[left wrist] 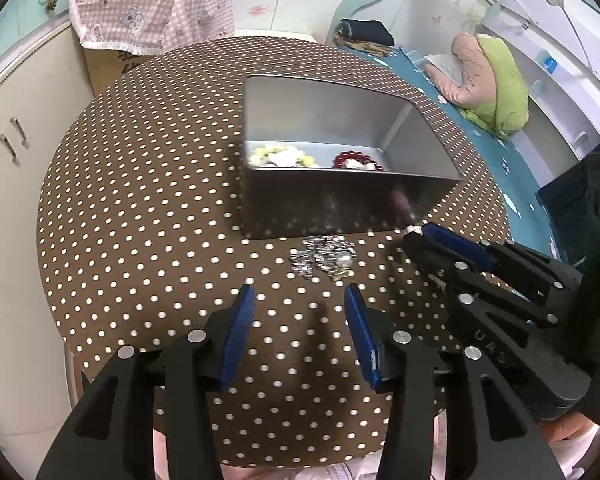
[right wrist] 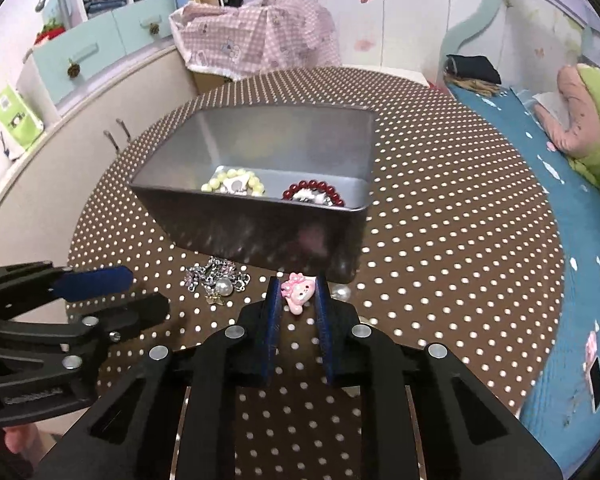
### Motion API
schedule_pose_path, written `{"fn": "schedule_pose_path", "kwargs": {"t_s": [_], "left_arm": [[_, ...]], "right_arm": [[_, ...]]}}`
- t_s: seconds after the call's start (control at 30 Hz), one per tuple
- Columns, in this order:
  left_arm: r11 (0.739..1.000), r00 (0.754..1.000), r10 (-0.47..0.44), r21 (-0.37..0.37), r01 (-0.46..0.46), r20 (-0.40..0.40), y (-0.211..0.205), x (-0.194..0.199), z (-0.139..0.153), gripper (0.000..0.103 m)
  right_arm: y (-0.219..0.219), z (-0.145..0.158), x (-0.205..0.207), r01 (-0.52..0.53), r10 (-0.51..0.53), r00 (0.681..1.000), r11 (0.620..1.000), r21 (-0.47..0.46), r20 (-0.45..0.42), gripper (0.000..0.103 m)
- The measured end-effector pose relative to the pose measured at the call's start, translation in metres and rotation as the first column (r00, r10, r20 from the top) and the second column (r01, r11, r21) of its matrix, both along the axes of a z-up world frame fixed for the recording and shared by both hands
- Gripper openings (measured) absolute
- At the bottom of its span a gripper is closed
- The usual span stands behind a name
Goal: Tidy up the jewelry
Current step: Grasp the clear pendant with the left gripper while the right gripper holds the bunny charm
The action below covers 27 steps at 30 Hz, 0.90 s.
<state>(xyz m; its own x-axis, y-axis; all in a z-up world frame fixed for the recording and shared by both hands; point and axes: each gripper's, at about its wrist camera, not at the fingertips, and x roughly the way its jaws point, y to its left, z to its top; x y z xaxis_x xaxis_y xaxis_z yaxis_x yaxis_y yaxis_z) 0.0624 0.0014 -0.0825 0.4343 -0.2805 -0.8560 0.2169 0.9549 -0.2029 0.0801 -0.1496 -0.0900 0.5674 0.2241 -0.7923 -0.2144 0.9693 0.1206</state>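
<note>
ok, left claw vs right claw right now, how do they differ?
Opening: the left claw stands apart; the right claw is nearly closed.
Load: the left claw holds nothing, only the dotted tablecloth shows between its pads; the right claw pinches a pink bunny charm.
Position: the left claw sits short of the silver chain pile; the right claw is at the metal tin.
Shared: black bodies, blue pads, both angled down.

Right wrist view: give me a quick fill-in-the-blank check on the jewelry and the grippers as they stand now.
1. The right gripper is closed on a pink ____.
2. The metal tin holds a yellow bead bracelet and a ____ one.
3. The silver chain with a pearl lies on the ____, outside the tin.
4. The left gripper has its jaws apart and holds ____.

Missing words: charm; red; tablecloth; nothing
</note>
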Motion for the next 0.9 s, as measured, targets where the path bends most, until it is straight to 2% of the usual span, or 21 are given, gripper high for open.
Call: {"fn": "schedule_pose_path", "kwargs": {"t_s": [0.37, 0.6, 0.9], "left_arm": [[0.994, 0.994, -0.112, 0.014, 0.111, 0.014, -0.056, 0.001, 0.007, 0.045], [0.985, 0.985, -0.172, 0.019, 0.172, -0.011, -0.094, 0.004, 0.004, 0.045], [0.987, 0.987, -0.135, 0.075, 0.142, -0.088, -0.133, 0.018, -0.018, 0.044]], "right_arm": [[-0.078, 0.024, -0.014, 0.152, -0.154, 0.986, 0.988, 0.027, 0.069, 0.018], [-0.111, 0.015, -0.015, 0.193, -0.197, 0.979, 0.979, 0.073, 0.057, 0.018], [-0.14, 0.005, -0.014, 0.222, -0.231, 0.971, 0.966, 0.13, 0.057, 0.018]]}}
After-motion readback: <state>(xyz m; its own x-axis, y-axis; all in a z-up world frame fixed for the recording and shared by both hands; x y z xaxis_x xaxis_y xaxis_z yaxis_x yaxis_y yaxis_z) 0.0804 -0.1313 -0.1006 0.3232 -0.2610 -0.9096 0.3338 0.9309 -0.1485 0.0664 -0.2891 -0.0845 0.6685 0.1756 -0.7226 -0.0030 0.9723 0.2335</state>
